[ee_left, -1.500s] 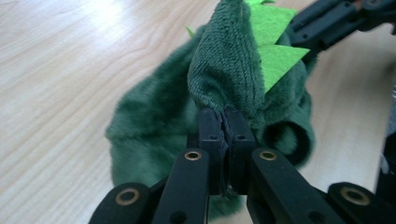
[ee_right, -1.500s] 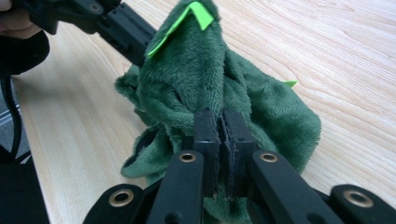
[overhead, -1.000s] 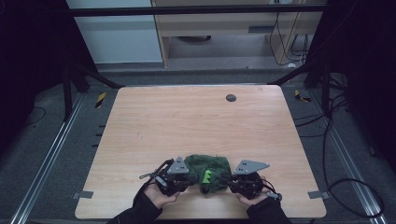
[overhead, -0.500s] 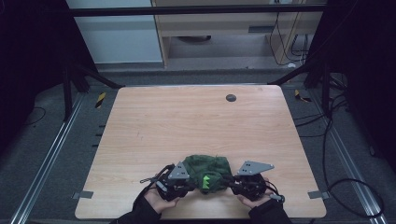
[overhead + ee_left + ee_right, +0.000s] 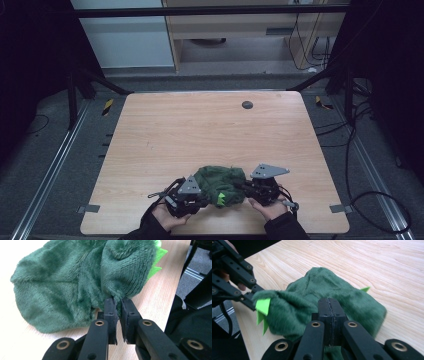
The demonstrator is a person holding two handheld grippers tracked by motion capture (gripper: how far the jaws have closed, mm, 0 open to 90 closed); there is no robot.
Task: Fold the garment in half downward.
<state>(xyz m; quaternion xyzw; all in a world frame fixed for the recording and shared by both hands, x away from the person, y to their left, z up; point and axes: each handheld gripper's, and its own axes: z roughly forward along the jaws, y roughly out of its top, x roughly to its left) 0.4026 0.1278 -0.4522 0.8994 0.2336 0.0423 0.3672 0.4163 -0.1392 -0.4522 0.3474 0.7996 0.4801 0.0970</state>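
High view: green plush garment (image 5: 220,181) with lime-green spikes (image 5: 220,198) lies bunched at the counter's (image 5: 200,130) near edge, between both hands. Left gripper (image 5: 118,305) pinches a fold of the plush, its jaws having just eased apart a little. Right gripper (image 5: 329,305) jaws have just closed, pressed together on fabric at the opposite side. Best next move, judging by this: lift both evenly, pull apart gently to spread it, and firm the left pinch so the fold doesn't slip.
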